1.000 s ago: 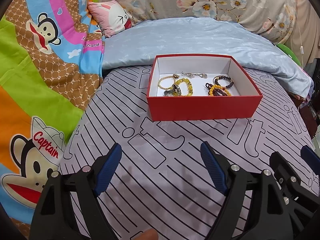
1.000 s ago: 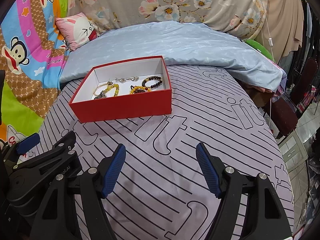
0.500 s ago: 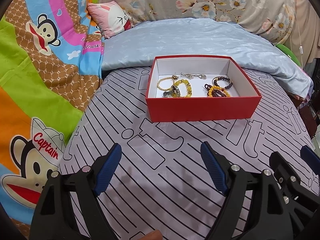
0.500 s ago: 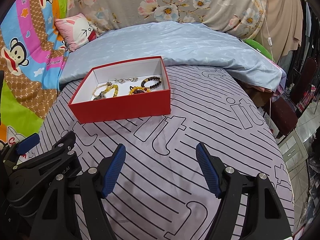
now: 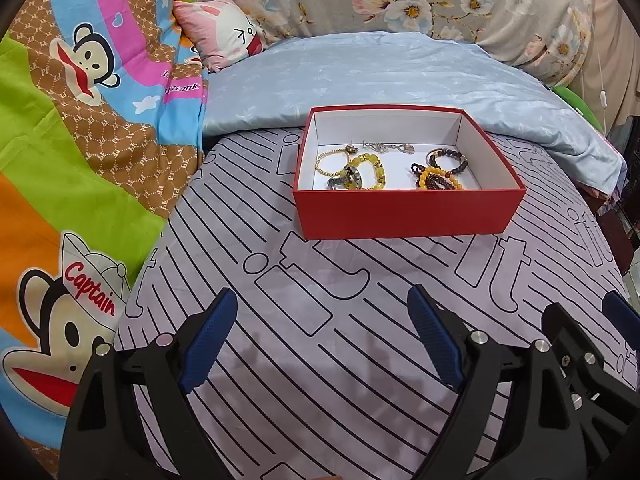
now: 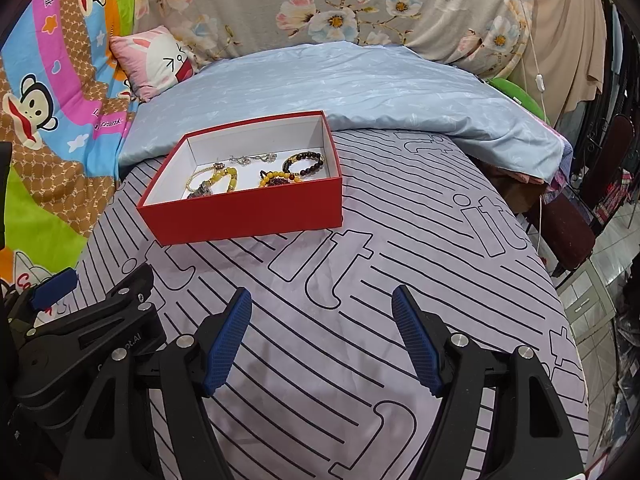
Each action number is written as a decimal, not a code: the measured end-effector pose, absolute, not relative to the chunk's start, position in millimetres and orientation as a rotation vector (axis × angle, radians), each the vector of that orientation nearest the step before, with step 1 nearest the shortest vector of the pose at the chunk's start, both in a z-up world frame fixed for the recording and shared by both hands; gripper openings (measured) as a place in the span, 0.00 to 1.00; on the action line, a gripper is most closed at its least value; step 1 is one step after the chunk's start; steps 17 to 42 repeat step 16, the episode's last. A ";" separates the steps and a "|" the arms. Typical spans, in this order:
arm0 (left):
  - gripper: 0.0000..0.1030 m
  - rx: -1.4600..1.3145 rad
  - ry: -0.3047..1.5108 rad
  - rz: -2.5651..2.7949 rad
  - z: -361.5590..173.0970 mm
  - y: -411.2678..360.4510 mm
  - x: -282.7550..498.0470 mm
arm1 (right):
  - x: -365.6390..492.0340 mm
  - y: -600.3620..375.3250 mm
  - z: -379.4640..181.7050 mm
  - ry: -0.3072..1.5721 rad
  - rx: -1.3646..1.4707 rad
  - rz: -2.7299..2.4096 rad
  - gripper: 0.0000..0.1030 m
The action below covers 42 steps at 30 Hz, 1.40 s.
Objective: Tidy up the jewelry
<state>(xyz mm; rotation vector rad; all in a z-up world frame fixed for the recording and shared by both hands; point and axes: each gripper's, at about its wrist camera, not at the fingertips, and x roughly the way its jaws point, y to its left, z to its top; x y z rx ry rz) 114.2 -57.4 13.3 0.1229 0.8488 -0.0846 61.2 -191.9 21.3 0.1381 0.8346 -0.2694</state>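
Note:
A red open box [image 5: 408, 212] [image 6: 248, 216] sits on the striped bed sheet ahead of both grippers. Inside lie a yellow bead bracelet [image 5: 372, 170], a gold chain bracelet [image 5: 332, 158], a silver chain [image 5: 386, 147], a dark bead bracelet [image 5: 448, 160] and an orange bead bracelet [image 5: 436, 178]. My left gripper [image 5: 322, 300] hovers over the sheet short of the box, its jaws opening with nothing between them. My right gripper [image 6: 322, 296] hangs beside it, to the right, open and empty, also short of the box.
A light blue quilt [image 6: 360, 84] is bunched behind the box. A pink pillow [image 5: 228, 36] and a monkey-print blanket [image 5: 80, 140] lie to the left. The bed's edge drops off at the right, by a dark chair [image 6: 580, 216].
The left gripper's jaws stand slightly wider than before. The box, the jewelry and the right gripper have not moved.

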 end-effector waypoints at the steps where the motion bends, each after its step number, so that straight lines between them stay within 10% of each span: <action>1: 0.83 0.120 0.849 -0.080 13.0 -57.1 114.3 | 61.6 -191.3 20.4 0.834 0.138 -0.271 0.69; 42: 0.83 0.114 0.852 -0.085 10.0 -55.7 117.7 | 60.7 -191.4 14.8 0.835 0.153 -0.298 0.77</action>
